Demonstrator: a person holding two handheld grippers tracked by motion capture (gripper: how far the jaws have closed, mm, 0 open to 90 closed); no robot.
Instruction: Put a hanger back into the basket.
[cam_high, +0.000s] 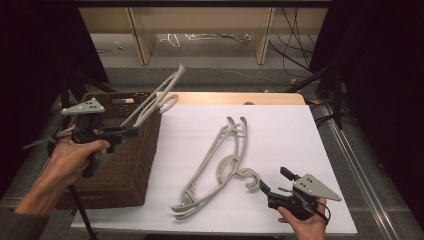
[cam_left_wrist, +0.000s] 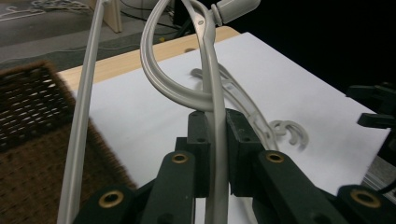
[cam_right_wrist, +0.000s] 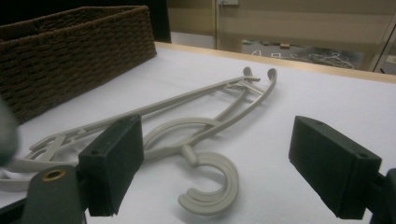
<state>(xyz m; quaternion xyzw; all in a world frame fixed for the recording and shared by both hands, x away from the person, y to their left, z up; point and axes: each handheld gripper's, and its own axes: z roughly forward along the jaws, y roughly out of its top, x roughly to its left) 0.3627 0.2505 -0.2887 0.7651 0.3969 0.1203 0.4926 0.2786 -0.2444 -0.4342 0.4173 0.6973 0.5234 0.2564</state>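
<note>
White sheeting is covering the table (cam_high: 280, 130), and everything else is lying relative to it. Off its left edge the brown wicker basket (cam_high: 120, 165) is sitting, touching the sheet's side. Above the basket's near corner the left gripper (cam_high: 131, 131) is holding one grey hanger (cam_high: 157, 97) in the air, tilted up and away over the basket rim; in the left gripper view its jaws are pinching the hanger's thin bar (cam_left_wrist: 215, 140) between the pads, with the curved neck arching just above them. On the middle of the sheet a second hanger (cam_high: 220, 165) is lying flat, its hook (cam_high: 250, 177) pointing toward the near right corner. Just beside that hook the right gripper (cam_high: 272, 187) is waiting low over the sheet, and in the right gripper view its jaws are standing spread wide with the hook (cam_right_wrist: 212, 184) lying between and slightly beyond them, untouched. Judging from this, the work is roughly at its halfway mark: one hanger is lifted and looks about to go into the basket, though it is not yet inside, while the other is resting on the sheet, waiting to be gripped, raised and carried left. Whether the basket is already holding anything is hard to tell from here.
</note>
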